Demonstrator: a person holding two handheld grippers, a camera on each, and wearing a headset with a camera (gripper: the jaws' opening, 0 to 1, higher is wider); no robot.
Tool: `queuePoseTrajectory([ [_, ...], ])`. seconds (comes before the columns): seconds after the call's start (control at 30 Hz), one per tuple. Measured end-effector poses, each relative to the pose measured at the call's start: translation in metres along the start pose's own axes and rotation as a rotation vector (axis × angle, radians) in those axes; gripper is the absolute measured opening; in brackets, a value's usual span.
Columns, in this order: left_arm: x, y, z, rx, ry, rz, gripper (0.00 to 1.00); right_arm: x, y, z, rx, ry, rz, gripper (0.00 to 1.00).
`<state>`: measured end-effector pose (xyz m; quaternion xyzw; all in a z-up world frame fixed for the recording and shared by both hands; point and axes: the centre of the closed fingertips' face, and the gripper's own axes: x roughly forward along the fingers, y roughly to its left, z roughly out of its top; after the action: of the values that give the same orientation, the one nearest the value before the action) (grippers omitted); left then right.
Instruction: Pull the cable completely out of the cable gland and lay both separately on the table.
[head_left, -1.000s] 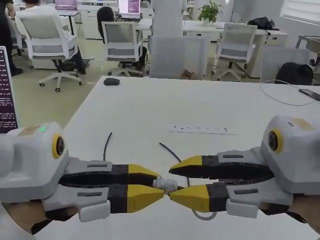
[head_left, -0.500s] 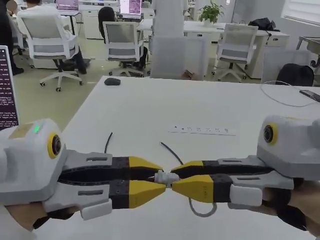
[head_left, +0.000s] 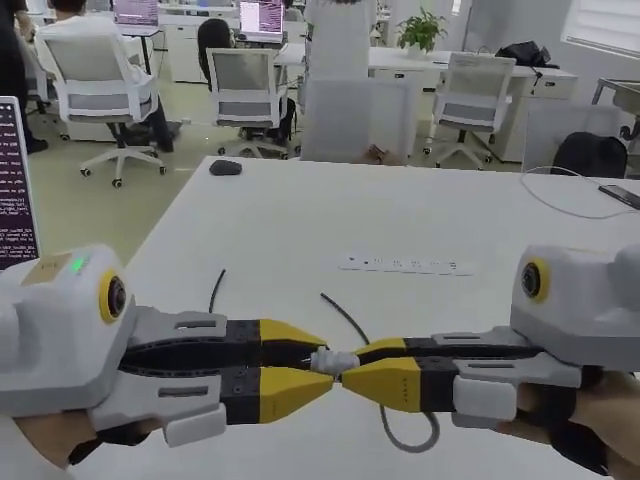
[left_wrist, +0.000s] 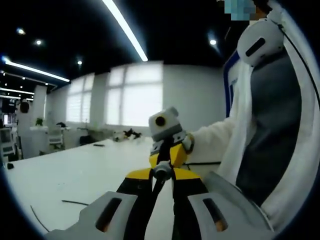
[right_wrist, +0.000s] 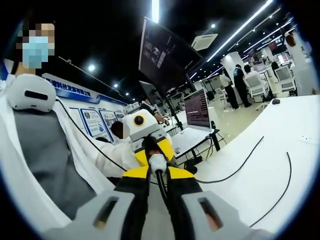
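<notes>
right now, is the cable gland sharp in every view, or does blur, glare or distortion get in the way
Head view: even light, cable gland fairly sharp, no glare. Left gripper view: fisheye curve, windows blown out white, cable gland close and soft. Right gripper view: same curve bows the table edge, ceiling lamps flare, cable gland slightly blurred.

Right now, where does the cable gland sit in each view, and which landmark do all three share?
Head view: cable gland low centre, between the yellow jaw tips.
Left gripper view: gland centre, at the jaw tips.
Right gripper view: gland centre, at the jaw tips.
Shared landmark: the white table.
</notes>
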<state>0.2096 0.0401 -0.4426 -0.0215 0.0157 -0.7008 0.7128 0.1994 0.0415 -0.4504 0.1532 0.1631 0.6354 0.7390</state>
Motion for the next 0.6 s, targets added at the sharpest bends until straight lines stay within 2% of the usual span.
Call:
queuePoseTrajectory([
  [0.1,0.0,-0.001,0.0,-0.027,-0.001,-0.002,0.15,-0.001,0.001,0.0,-0.017,0.006,-0.001,0.11],
  [0.33,0.002,-0.005,-0.006,-0.104,0.027,-0.02,0.15,-0.002,0.001,-0.007,-0.183,0.07,-0.023,0.1],
  [0.43,0.001,-0.006,-0.007,-0.163,0.011,-0.025,0.15,-0.002,0.003,-0.007,-0.22,0.072,-0.023,0.1],
  [0.5,0.0,-0.005,-0.007,-0.174,0.005,-0.024,0.15,-0.002,0.003,-0.007,-0.241,0.072,-0.024,0.1],
  [0.6,0.0,-0.005,-0.01,-0.224,0.001,-0.029,0.15,-0.002,0.001,-0.008,-0.37,0.09,-0.027,0.1],
])
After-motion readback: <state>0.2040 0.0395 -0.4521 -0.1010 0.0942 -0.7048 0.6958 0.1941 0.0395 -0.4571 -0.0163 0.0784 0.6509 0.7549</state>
